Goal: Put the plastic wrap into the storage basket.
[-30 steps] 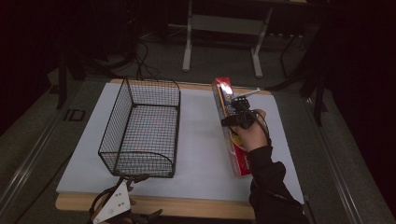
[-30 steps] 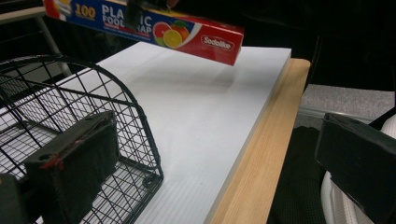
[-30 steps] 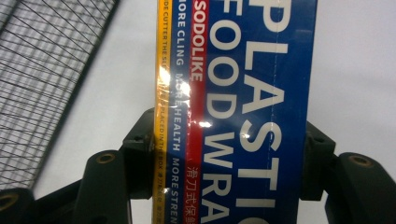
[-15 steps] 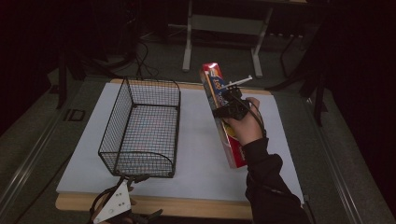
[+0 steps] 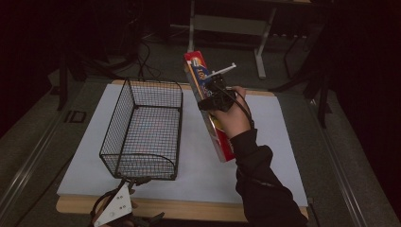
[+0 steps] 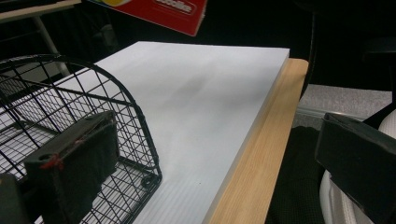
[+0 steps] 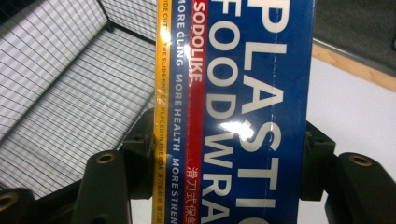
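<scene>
A long plastic food wrap box point(image 5: 208, 101), red, blue and yellow, hangs tilted above the white board point(image 5: 265, 142), just right of the black wire basket point(image 5: 142, 130). My right gripper point(image 5: 213, 94) is shut on the box near its upper end; in the right gripper view the box point(image 7: 233, 112) runs between both jaws, with the basket point(image 7: 60, 84) behind it on the left. My left gripper point(image 5: 116, 213) rests at the table's near edge by the basket's front end, open, with one pad point(image 6: 74, 161) against the basket wire point(image 6: 116, 107) and nothing held.
The white board point(image 6: 196, 116) lies on a wooden table point(image 6: 261, 154) whose edge runs along the near side. A metal stand point(image 5: 227, 28) and cables stand on the dark floor beyond the table. The basket holds nothing.
My right gripper has lifted the wrap box off the board and carried it up and left, toward the basket. The left gripper has stayed put.
</scene>
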Tool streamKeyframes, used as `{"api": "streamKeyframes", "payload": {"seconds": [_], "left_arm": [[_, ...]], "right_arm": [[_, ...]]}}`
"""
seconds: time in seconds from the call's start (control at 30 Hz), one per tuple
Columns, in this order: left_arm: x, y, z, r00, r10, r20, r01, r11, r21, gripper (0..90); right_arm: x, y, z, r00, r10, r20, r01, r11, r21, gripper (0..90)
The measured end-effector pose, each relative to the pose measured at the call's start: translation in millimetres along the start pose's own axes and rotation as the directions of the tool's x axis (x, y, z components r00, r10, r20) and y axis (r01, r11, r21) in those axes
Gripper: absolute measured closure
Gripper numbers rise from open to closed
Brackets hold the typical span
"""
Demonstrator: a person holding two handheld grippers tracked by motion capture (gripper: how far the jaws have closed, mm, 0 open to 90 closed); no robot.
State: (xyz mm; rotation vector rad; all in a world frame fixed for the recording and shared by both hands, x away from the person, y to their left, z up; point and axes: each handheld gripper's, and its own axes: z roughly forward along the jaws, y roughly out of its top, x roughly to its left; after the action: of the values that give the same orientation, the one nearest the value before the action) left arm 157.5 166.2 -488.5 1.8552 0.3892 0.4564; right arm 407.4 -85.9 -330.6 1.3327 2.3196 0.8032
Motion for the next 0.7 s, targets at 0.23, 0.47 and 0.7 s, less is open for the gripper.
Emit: {"api": "streamKeyframes", "payload": {"seconds": [0.23,0.47,0.7], "left_arm": [[-0.8,0.4,-1.1,1.0000,0.007,0.004,-0.007,1.0000,-0.002,0.2],[-1.8,0.8,-2.0,1.0000,0.005,0.007,-0.005,0.9999,-0.009,0.2],[-1.3,0.9,-3.1,1.0000,0.001,0.006,-0.001,0.9999,-0.015,0.2]], "right_arm": [[25.8,18.1,5.1,0.9989,-0.046,-0.008,0.046,0.999,0.000,38.8],[49.9,34.6,10.7,0.9973,-0.069,-0.025,0.069,0.998,-0.002,38.9],[69.8,45.4,15.1,0.9948,-0.091,-0.045,0.091,0.996,-0.009,38.9]]}}
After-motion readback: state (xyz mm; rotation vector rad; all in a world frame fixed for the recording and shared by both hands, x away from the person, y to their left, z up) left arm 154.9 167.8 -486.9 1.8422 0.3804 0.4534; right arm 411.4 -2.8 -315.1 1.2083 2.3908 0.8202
